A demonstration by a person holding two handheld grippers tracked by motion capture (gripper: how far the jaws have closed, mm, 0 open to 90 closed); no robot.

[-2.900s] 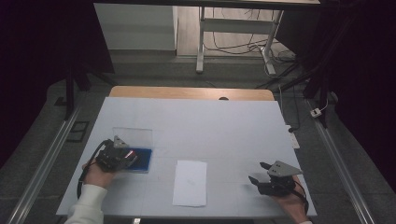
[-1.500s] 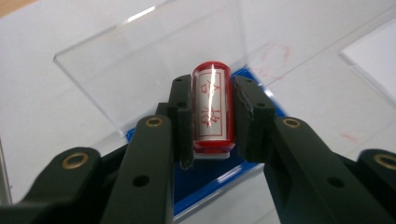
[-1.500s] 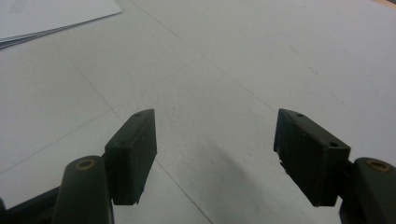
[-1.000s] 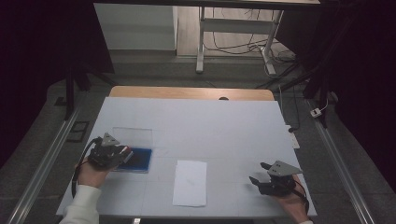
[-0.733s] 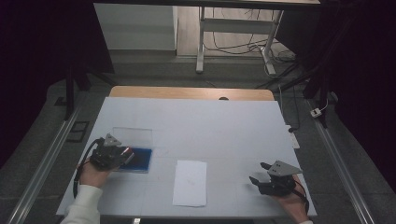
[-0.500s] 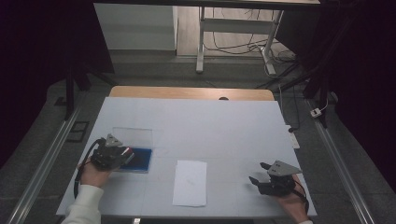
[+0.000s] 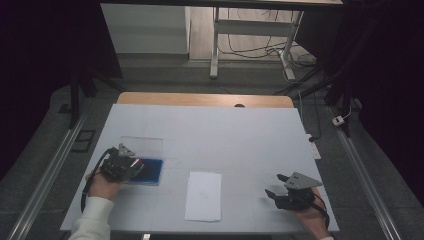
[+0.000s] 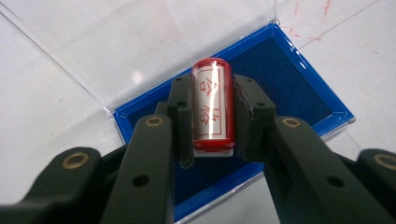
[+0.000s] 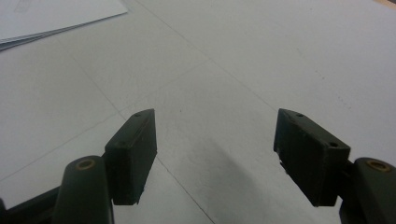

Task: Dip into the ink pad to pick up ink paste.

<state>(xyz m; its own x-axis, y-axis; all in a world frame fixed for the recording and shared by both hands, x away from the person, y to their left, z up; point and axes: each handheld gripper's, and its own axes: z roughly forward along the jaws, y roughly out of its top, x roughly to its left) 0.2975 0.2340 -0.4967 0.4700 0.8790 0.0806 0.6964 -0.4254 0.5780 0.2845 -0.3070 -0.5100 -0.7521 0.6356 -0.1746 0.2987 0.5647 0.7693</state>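
Note:
My left gripper point(image 8: 212, 119) is shut on a red cylindrical stamp point(image 8: 212, 105) with red characters on its white label. The stamp hangs over a blue ink pad point(image 8: 289, 88) whose clear lid point(image 8: 140, 42) lies folded open beside it. In the high view the left gripper point(image 7: 131, 167) sits at the table's left over the blue ink pad point(image 7: 152, 171). A white sheet of paper point(image 7: 203, 195) lies near the front middle. My right gripper point(image 7: 276, 186) rests at the front right, open, with nothing between its fingers; its own view shows the right gripper point(image 9: 215, 140) above bare table.
The white table top point(image 7: 225, 135) has a wooden strip at its far edge. A corner of the paper stack point(image 9: 51, 18) shows at the upper left of the right gripper view. Table legs and cables stand on the floor beyond.
The left hand with the stamp has shifted slightly toward the left over the ink pad. The right hand has stayed still.

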